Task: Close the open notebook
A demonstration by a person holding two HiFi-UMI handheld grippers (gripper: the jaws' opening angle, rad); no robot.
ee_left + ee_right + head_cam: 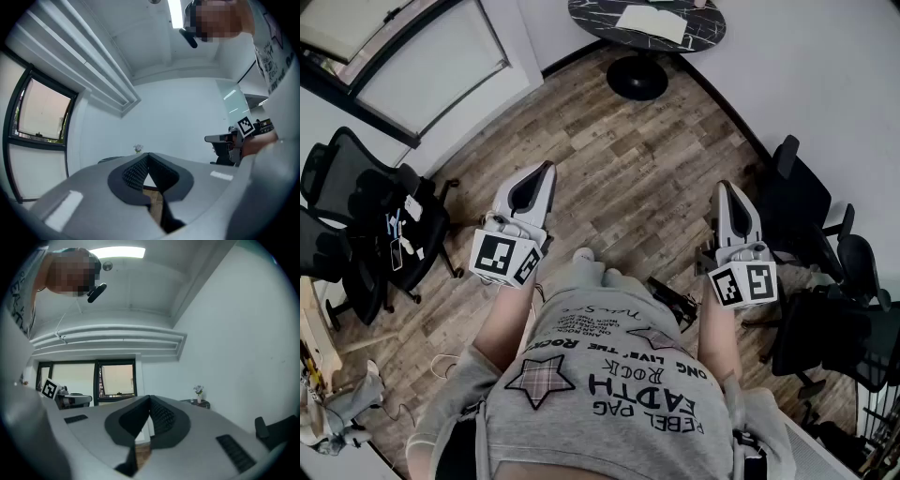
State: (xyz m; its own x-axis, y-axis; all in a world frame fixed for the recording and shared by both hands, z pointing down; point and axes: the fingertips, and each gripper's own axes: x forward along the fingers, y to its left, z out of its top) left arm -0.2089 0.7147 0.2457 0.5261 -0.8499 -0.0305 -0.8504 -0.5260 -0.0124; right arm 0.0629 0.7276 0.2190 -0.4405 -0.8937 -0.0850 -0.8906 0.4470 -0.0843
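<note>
An open notebook with white pages lies on a round dark marble table at the far top of the head view. My left gripper and right gripper are held level in front of my body, far short of the table. Both are shut with nothing between the jaws. In the left gripper view the left gripper has its pads closed together; the right gripper looks the same in its own view. The table edge with a small flower vase shows in the right gripper view.
Wood-plank floor lies between me and the table. Black office chairs stand at the left and at the right. A white wall runs along the right, a window at the upper left.
</note>
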